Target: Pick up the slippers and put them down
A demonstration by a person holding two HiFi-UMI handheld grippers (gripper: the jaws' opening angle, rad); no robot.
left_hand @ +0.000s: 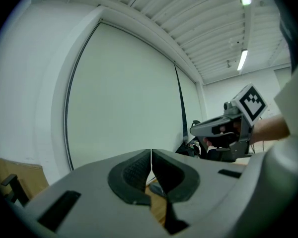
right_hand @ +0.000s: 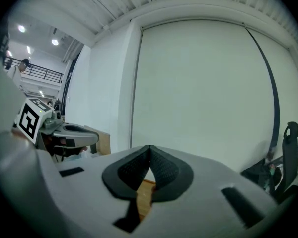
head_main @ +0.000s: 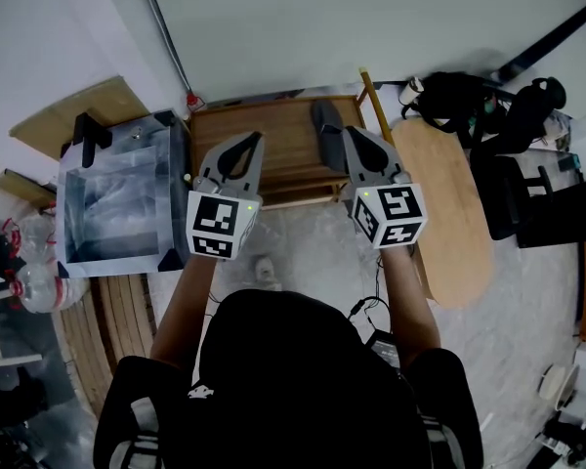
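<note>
Above a low wooden rack [head_main: 278,135] by a white wall [head_main: 371,18], a person [head_main: 283,379] is holding the left gripper [head_main: 253,142] and the right gripper [head_main: 353,133] side by side, both pointing nearly level. Both pairs of jaws are pressing fully together, gripping nothing. One dark slipper [head_main: 325,128] is lying on the rack, just beside the right gripper's tip.

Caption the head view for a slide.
The left gripper and right gripper, both shut and empty, held above a wooden rack bearing one dark slipper.
</note>
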